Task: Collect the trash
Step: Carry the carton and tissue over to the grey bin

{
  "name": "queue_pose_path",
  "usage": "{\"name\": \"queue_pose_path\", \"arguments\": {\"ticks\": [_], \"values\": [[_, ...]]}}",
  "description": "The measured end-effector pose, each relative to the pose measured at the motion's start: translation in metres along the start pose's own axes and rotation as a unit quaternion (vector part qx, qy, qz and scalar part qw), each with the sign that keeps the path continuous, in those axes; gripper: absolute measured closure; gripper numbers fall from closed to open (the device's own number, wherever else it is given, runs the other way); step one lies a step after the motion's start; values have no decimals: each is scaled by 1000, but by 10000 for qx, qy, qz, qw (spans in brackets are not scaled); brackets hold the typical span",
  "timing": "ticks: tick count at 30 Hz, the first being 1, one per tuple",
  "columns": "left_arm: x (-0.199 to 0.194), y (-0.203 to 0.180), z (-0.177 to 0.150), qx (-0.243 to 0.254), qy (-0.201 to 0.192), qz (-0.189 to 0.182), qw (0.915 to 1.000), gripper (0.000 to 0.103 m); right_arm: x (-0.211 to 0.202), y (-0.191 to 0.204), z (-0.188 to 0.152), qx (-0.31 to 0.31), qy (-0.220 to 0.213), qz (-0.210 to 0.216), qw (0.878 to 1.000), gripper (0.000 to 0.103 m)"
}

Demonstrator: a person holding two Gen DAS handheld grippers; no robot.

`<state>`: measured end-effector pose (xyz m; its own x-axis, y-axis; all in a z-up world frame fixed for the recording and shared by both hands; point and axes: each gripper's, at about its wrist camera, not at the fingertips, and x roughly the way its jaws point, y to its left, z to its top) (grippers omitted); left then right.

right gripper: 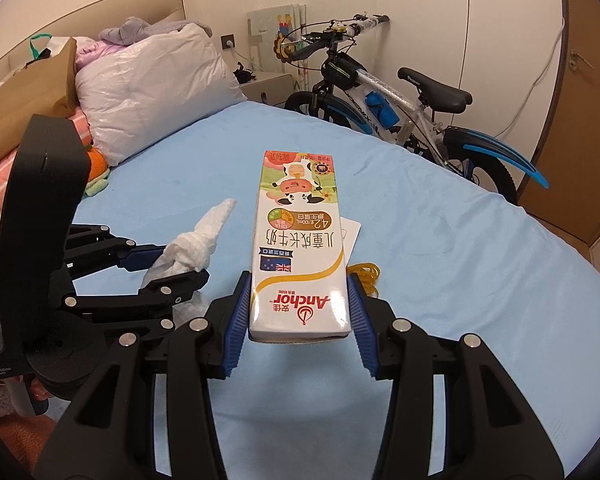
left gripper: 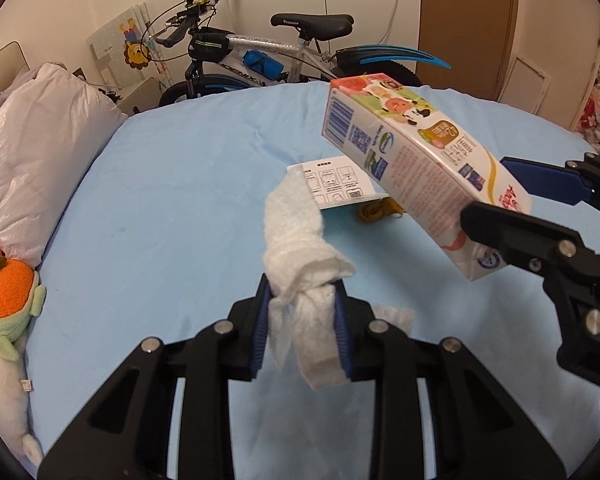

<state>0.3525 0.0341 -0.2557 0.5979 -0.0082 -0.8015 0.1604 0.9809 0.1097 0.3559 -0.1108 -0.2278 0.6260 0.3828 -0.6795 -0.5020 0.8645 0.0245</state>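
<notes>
A crumpled white tissue [left gripper: 300,280] was pinched between the nearly closed pads of the left gripper [left gripper: 302,324], raised above the blue sheet [left gripper: 172,200]. A printed milk carton [right gripper: 298,248] was clamped at its base by the half-open right gripper [right gripper: 298,320], also held aloft. A leaflet [left gripper: 336,184] and yellow bands [right gripper: 366,276] were left on the sheet; broad bare sheet was seen around them.

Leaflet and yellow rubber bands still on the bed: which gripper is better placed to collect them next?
Neither is free: the left gripper clamps the tissue wad, the right gripper the milk carton. Once emptied, probably the right: the leaflet and rubber bands lie just beside its fingers.
</notes>
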Motion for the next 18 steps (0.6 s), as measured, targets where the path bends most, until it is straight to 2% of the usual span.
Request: {"name": "queue_pose_path", "arguments": {"ticks": [9,18], "values": [[-80,-36,-13,303,-316,-112,9990,74,-97,-5,-26,204,-193,-305,9991,59],[-145,-113,-28,755,-630,-392,9944,74,-201,-29,-80,526,-417,-797,9946,59]]}}
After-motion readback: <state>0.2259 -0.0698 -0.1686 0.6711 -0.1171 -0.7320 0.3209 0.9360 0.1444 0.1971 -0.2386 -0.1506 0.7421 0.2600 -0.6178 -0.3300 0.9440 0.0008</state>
